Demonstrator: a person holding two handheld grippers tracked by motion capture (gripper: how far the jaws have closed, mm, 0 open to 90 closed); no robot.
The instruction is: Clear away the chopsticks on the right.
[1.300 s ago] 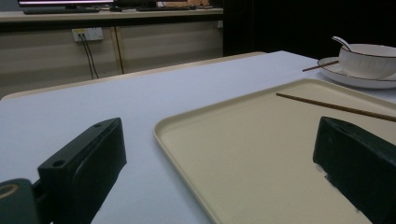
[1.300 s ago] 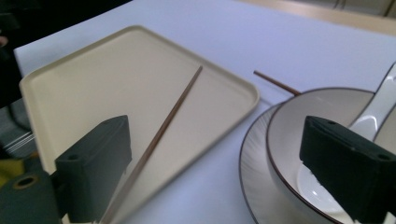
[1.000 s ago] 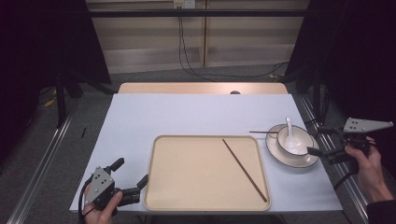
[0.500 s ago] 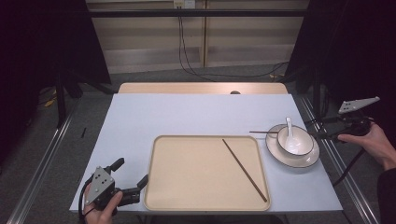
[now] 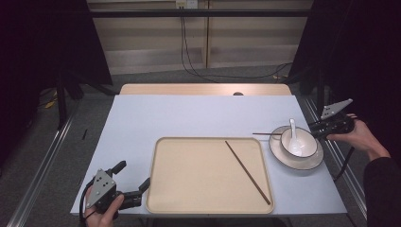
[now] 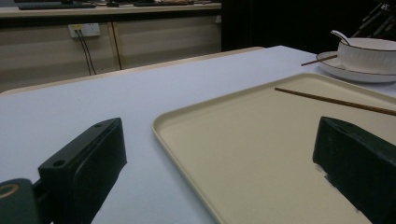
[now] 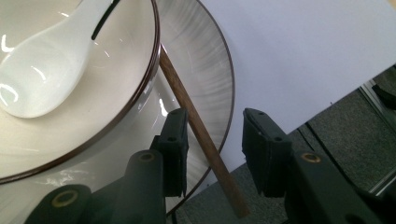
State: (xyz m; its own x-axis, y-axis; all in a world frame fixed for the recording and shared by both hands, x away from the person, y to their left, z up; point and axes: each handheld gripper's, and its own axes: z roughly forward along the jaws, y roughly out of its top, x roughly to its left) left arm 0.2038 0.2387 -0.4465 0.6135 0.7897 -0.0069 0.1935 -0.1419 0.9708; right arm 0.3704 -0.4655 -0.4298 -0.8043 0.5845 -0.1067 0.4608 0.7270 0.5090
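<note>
Pale blue table [image 5: 198, 116] bearing a beige tray [image 5: 198, 175] at 6 o'clock, placed as the likely collecting spot, with one brown chopstick [image 5: 247, 171] already lying slanted inside. White plate [image 5: 283, 153] at 3 o'clock carrying a bowl [image 5: 307, 142] with a spoon [image 5: 294, 137] in it. Second chopstick [image 7: 201, 130] propped across the plate rim behind the bowl, so lifted enough to pinch. Right tongs [image 7: 212, 147] spread open, straddling that stick near its end, not yet clenched. Left tongs [image 6: 215, 163] parked released at 7 o'clock, one tip just over the tray's near corner, grasping nothing.
</note>
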